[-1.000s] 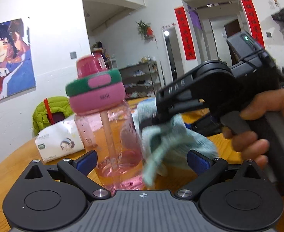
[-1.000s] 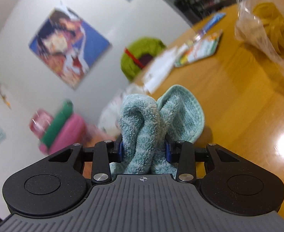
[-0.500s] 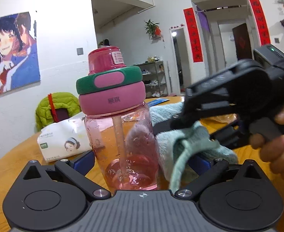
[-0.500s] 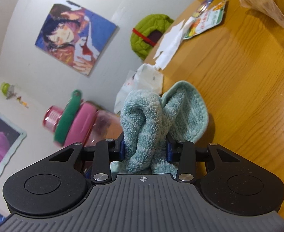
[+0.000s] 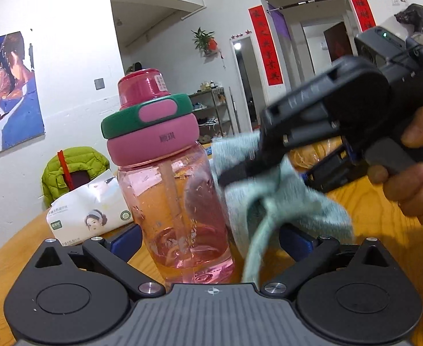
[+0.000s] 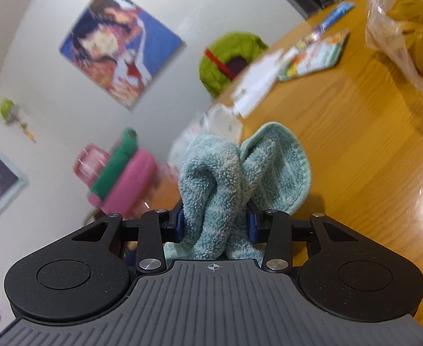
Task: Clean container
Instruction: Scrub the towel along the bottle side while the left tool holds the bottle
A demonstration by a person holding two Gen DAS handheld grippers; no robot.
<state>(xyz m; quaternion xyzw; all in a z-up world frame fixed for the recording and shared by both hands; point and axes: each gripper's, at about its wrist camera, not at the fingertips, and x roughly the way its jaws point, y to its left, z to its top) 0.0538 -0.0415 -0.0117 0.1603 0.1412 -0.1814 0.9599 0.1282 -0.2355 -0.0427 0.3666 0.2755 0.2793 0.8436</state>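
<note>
Teal cloth (image 6: 234, 190) pinched in our R claw (image 6: 215, 225), pressed vs pink bottle (image 5: 177, 199) on desk (image 5: 378, 216); L claw (image 5: 208, 239) spread wide round bottle.

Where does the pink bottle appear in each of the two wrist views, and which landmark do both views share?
Left wrist view: the pink bottle stands upright at centre-left, between the open left tongs, beside the teal cloth.
Right wrist view: the bottle is tilted and blurred at middle-left, behind the cloth clamped in the right tongs.
Shared landmark: the green jacket by the wall.
</note>
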